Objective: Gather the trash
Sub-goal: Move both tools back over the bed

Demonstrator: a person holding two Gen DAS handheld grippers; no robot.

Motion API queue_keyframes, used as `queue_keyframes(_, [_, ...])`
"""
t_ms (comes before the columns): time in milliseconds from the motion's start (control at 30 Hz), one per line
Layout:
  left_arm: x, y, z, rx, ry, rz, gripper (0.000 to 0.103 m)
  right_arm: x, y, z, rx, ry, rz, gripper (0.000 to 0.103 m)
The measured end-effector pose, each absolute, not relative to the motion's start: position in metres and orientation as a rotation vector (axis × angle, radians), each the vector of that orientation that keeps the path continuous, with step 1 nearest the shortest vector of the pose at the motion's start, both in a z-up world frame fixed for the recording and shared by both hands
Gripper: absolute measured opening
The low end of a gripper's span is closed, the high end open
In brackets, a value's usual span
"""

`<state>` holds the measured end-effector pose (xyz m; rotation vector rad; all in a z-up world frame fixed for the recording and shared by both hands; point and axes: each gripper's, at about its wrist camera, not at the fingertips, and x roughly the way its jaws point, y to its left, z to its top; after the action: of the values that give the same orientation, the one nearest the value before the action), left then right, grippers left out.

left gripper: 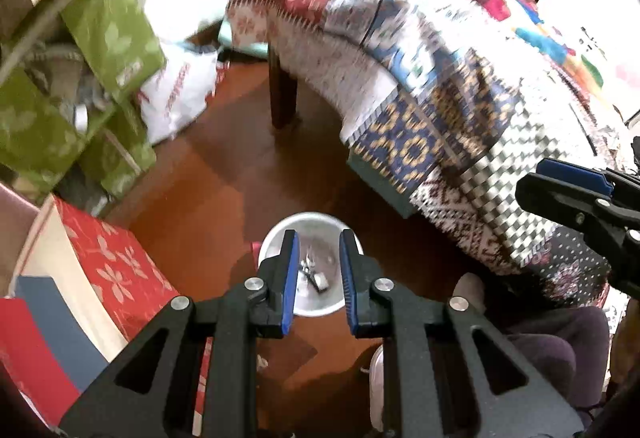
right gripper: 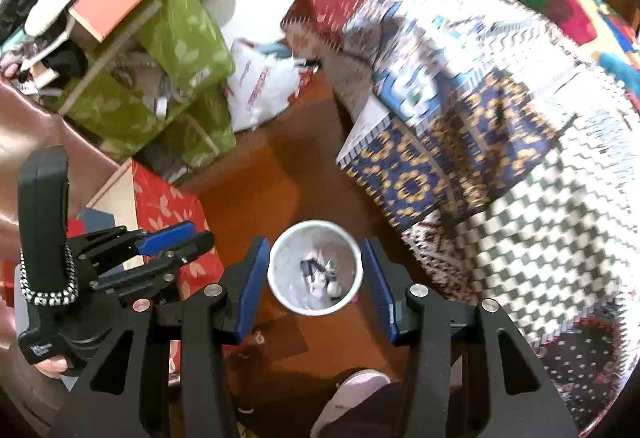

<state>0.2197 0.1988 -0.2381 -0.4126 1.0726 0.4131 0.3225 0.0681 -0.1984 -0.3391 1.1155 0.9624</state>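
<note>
Below the left gripper (left gripper: pixel 318 280), in the left wrist view, a small white bin (left gripper: pixel 280 234) stands on the brown wooden floor (left gripper: pixel 224 174). The blue-padded jaws stand a little apart with nothing between them, so this gripper is released. Through the gap some dark and pale scraps of trash (left gripper: pixel 314 276) lie at the bottom of the bin. To the right, the patterned blanket (left gripper: pixel 460 110) hangs off a low table, and the right gripper (left gripper: pixel 568 182) enters from the frame's edge (too little of it shows here to read its jaws). Green boxes (left gripper: pixel 108 30) and a red floral box (left gripper: pixel 112 262) crowd the left side, with a white plastic bag (left gripper: pixel 176 98) behind.

From the right wrist view, the right gripper (right gripper: pixel 316 286) hangs over the same bin (right gripper: pixel 280 258), its jaws parted wider than the bin's mouth appears and gripping nothing. The trash (right gripper: pixel 320 274) sits inside, a small heap of crumpled bits. The left gripper (right gripper: pixel 176 238) shows at the left with a hand (right gripper: pixel 50 364) on its handle; its fingers look nearly together and empty.

My reading is that some trash is already collected in the bin and both grippers are free. What remains I cannot tell: no loose litter shows clearly on the floor, though the blur hides small things.
</note>
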Motion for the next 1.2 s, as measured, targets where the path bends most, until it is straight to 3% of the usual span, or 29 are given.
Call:
queue_keyframes(667, [0.277, 0.051, -0.069, -0.211, 0.688, 0.305, 0.019, 0.359, -0.096, -0.081, -0.197, 0.756, 0.785, 0.044])
queue_keyframes(933, [0.330, -0.006, -0.038, -0.188, 0.613, 0.213, 0.055, 0.396, -0.170, -0.058, -0.166, 0.668, 0.637, 0.044])
queue_keyframes(1200, [0.405, -0.043, -0.045, -0.190, 0.626, 0.153, 0.066, 0.444, -0.232, -0.066, -0.138, 0.683, 0.492, 0.045])
